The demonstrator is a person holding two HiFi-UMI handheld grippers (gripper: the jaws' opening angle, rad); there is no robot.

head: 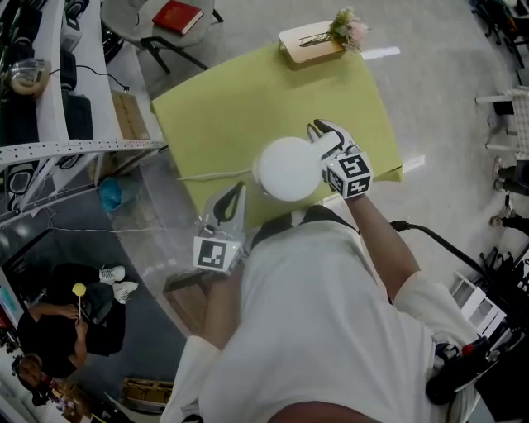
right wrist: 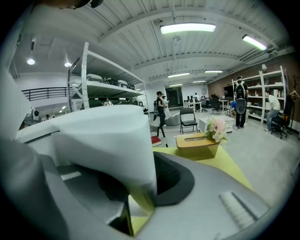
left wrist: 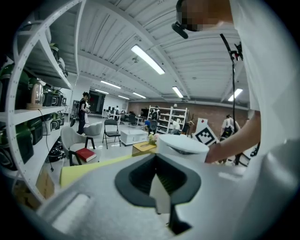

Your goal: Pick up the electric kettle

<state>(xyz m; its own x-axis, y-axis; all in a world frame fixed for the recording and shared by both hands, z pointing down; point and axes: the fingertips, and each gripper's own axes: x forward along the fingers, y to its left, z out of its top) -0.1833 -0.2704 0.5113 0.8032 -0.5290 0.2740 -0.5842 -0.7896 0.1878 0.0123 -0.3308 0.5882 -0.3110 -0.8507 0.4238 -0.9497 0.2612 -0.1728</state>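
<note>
**Kettle in the right gripper, over the near part of the table**

From the head view: white electric kettle [head: 288,168], round lid upward, over the near part of the yellow-green table [head: 248,99], close to the person's chest. Right gripper [head: 325,135] just beside the kettle on its right side, jaws narrowed and closed on it, marker cube [head: 350,175] toward the person. In the right gripper view: the same kettle [right wrist: 103,136] as a big white wall between the two grey jaws, pressed against the dark pad [right wrist: 176,180] on the right. Contact between kettle base and table: not possible to read in any view.

Left gripper [head: 235,197] low at the near-left of the kettle, near but apart from it, pointing toward the table. In the left gripper view: jaws brought together, nothing clamped between. Kettle [left wrist: 182,144] beyond the tips, and a bare forearm [left wrist: 234,145] reaching to it from the right.

Thin white cable [head: 211,175] across the table, from the kettle toward the left edge. At the far edge, a wooden tissue box [head: 307,43] with pale flowers [head: 347,26] at one end of it. On a chair past the table, a red book [head: 178,16].
</note>
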